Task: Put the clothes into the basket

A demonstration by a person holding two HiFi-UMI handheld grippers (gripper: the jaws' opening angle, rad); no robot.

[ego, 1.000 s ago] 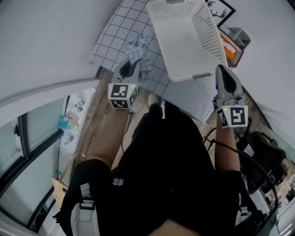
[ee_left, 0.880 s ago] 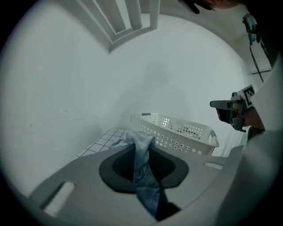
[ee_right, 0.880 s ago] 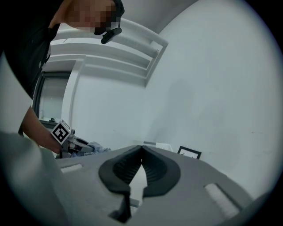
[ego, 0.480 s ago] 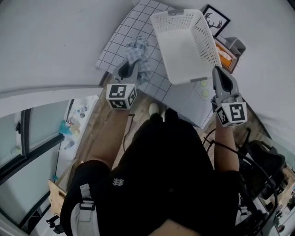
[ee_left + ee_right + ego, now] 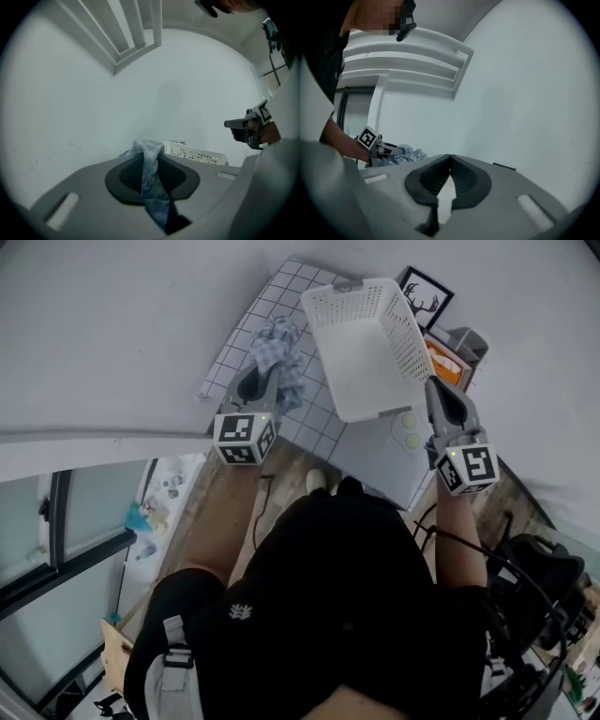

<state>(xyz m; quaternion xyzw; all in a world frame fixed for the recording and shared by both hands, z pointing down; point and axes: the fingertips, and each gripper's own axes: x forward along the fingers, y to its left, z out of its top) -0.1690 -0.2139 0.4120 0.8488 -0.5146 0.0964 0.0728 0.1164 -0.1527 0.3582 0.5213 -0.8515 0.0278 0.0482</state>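
A blue-grey checked cloth [image 5: 278,345] hangs bunched from my left gripper [image 5: 263,376], which is shut on it. In the left gripper view the cloth [image 5: 151,174] runs down between the dark pads. The white perforated basket [image 5: 367,338] is held up and tilted at the upper middle. My right gripper [image 5: 437,395] is shut on its near rim. In the right gripper view the tips [image 5: 450,158] meet over a white perforated strip of the basket [image 5: 446,187]. The left gripper [image 5: 383,150] and the cloth [image 5: 407,153] show at the left there.
A white grid-patterned sheet [image 5: 246,322] lies under the cloth. A framed deer picture [image 5: 426,298] and a grey bin with orange contents [image 5: 448,354] sit behind the basket. A white cabinet [image 5: 384,457] is below it. A wooden floor [image 5: 220,512], a window and a dark chair [image 5: 536,568] surround me.
Both grippers keep their holds. The basket and cloth have drifted slightly lower in the head view, and the basket looks a little farther off.
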